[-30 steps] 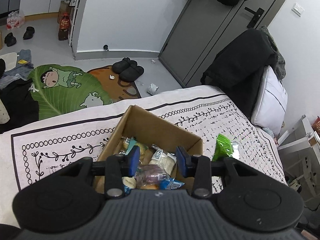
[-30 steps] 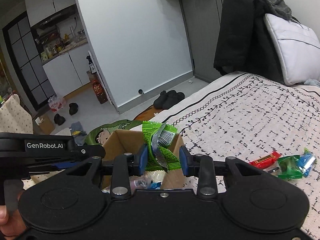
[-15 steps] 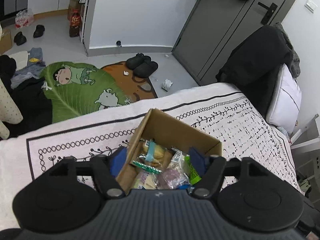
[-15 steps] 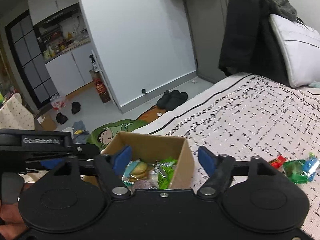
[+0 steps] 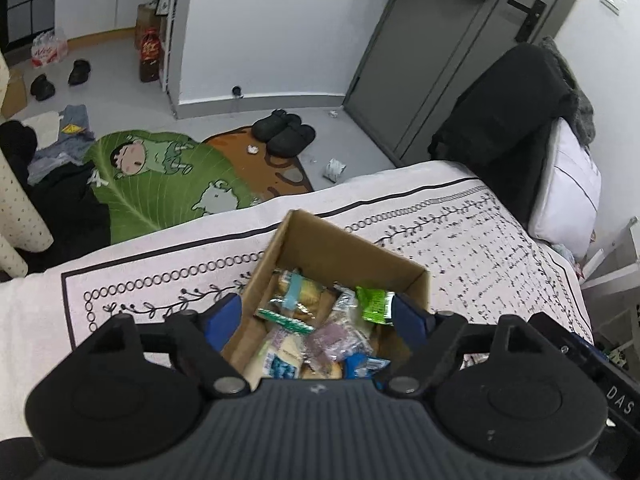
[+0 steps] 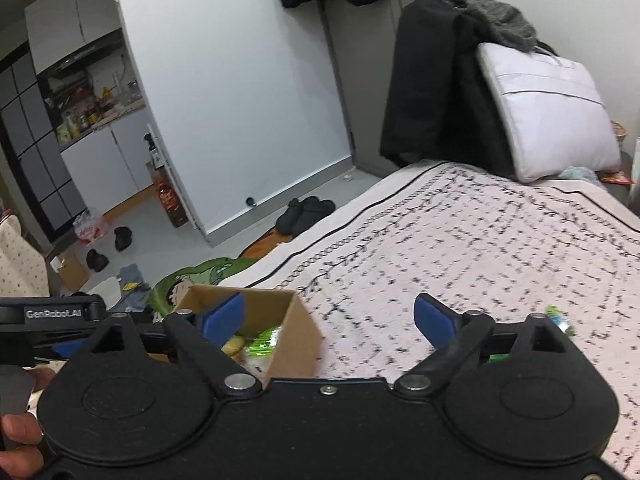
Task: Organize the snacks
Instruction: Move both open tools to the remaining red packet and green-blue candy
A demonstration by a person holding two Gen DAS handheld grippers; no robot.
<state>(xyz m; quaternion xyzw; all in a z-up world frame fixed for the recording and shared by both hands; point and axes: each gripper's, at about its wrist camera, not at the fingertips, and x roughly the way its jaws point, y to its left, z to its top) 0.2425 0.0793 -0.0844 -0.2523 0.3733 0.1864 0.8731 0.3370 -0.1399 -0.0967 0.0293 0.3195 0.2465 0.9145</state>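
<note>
A small bedroom, grey floor strewn with shoes, and a bed under a pale bedspread (image 5: 460, 240) printed with black vines; everything I care about sits on that spread. The cardboard box (image 5: 344, 248) stands open on it, near the edge that faces the green leaf rug (image 5: 160, 176).

Inside the box lie the snacks already sorted: a green packet (image 5: 372, 304) against the far right wall, a purple-tinted clear bag (image 5: 340, 340) in the middle, blue-and-white wrappers (image 5: 280, 364) nearest me. My left gripper (image 5: 318, 316) hovers just above the box, jaws wide apart, holding nothing. My right gripper (image 6: 330, 316) is to the right of the box (image 6: 292, 336), jaws spread too and empty, pointing out over bare bedspread.

More snacks remain to the right of the box: a green wrapper (image 6: 558, 318) peeks past my right finger, blurred, and I cannot tell how many lie with it.

I judge these packets light, soft and crinkly, with slick film that can slide out of a shallow pinch. I would take one across its middle or by a sealed end seam, closing gently so anything brittle inside is not crushed, and lifting clear of the spread so the cloth does not snag.
</note>
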